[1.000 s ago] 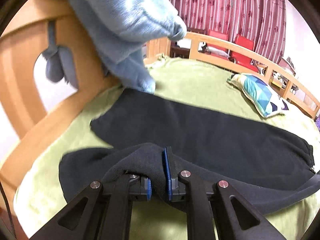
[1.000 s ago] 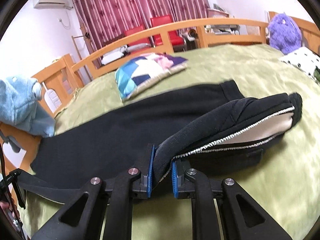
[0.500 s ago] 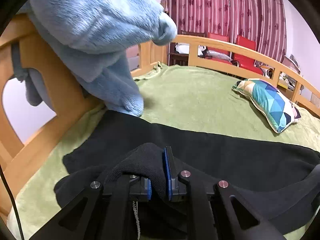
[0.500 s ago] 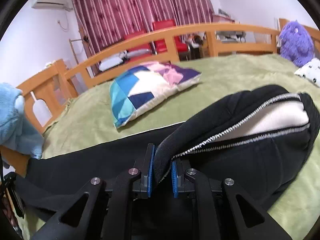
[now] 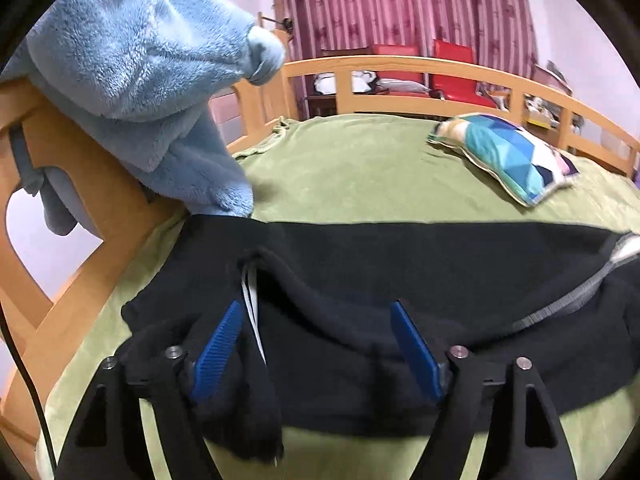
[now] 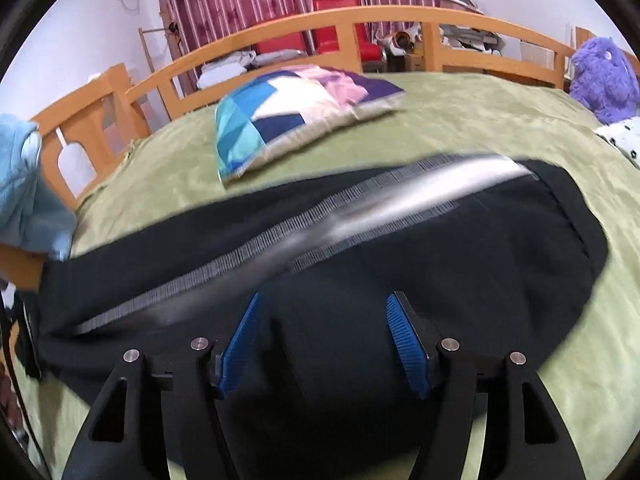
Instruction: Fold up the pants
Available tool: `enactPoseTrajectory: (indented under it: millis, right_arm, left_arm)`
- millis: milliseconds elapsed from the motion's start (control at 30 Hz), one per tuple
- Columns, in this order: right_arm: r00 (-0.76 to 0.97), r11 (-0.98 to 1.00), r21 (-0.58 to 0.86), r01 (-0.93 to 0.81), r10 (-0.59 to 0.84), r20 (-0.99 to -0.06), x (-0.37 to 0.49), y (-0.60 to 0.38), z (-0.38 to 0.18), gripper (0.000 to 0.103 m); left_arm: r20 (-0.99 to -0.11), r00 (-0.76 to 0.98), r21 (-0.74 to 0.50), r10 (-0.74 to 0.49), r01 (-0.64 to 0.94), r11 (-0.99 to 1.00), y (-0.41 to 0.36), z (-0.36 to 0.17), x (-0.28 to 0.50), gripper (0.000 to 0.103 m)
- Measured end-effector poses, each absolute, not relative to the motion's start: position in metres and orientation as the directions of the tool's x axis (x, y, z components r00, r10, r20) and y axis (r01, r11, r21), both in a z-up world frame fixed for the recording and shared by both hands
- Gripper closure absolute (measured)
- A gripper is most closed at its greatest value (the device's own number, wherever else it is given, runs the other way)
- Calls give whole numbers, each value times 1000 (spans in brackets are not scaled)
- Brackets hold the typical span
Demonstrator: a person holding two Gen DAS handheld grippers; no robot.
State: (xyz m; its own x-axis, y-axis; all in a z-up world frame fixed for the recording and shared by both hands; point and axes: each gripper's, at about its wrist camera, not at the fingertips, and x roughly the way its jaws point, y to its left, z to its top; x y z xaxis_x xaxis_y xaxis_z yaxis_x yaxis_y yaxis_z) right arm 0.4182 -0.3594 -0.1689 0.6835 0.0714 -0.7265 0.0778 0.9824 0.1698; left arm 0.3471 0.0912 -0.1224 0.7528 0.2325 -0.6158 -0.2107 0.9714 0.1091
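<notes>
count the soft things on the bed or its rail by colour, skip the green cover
black: 1, the pants
blue plush: 1, the blanket on the rail
multicoloured: 1, the patchwork pillow
purple: 1, the plush toy
white with black dots: 1, a cushion at the edge
total: 5

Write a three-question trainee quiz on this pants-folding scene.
1. True or false: the black pants lie on a green bedspread.
2. What hangs over the wooden rail at left?
A. blue fleece
B. red towel
C. white shirt
3. Fill in: the patchwork ____ lies beyond the pants.

Key:
1. true
2. A, the blue fleece
3. pillow
</notes>
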Motion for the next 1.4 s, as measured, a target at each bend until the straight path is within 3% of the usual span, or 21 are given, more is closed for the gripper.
enactPoseTrajectory:
  millis: [233, 367, 567, 867, 967, 1067, 1133, 1167, 1200, 1233, 1267, 1300, 1400]
  right_arm:
    - [626, 974, 152, 166, 15, -779, 349, -399, -199, 38]
    - [579, 948, 220, 229, 49, -814, 337, -426, -223, 38]
    - [624, 920, 283, 271, 56, -779, 340, -449, -224, 37]
    - [647, 881, 338, 330, 50, -761, 387, -461, -230, 26]
    - [658, 862, 359, 357, 41, -752, 409, -462, -232, 17]
    - [662, 857, 358, 372, 25, -749, 427, -461, -232, 16]
    - [664, 857, 347, 381, 7, -747, 431, -459, -232, 29]
    - [671, 861, 340, 379, -2, -742, 431, -458, -230, 59]
    - [671, 864, 327, 382, -17, -741, 430, -458, -229, 84]
    - [682, 860, 335, 385, -21, -731, 427, -461, -227, 85]
    - [693, 846, 371, 382, 4, -721, 421, -467, -227, 90]
    - [701, 823, 412, 392, 23, -713, 414, -473, -226, 92]
    - [728, 793, 458, 400, 28, -685, 385, -480, -216, 96]
  left_arm:
    - [-693, 696, 63, 186, -199, 978, 90, -146, 299, 26]
    - [-752, 637, 34, 172, -224, 974, 101, -173, 283, 26]
    - [-771, 617, -27, 159, -281, 959, 127, -191, 279, 26]
    - [-801, 596, -159, 47, -289, 944, 143, -211, 326, 26]
    - [-796, 605, -200, 25, -301, 932, 143, -217, 337, 20]
    - [-796, 606, -242, 6, -328, 913, 147, -221, 346, 17]
    - [-791, 611, -257, 0, -332, 908, 147, -222, 350, 18]
    - [-790, 612, -258, 0, -332, 907, 147, -222, 351, 19]
    - [-790, 614, -261, -4, -330, 907, 147, -221, 350, 30]
    - [-787, 617, -268, -10, -328, 906, 148, -220, 349, 43]
    - [-787, 617, -277, -17, -328, 903, 149, -220, 347, 73]
    - [-786, 618, -290, -33, -322, 901, 150, -220, 346, 85]
    - [-777, 625, -335, -73, -312, 889, 157, -216, 336, 90]
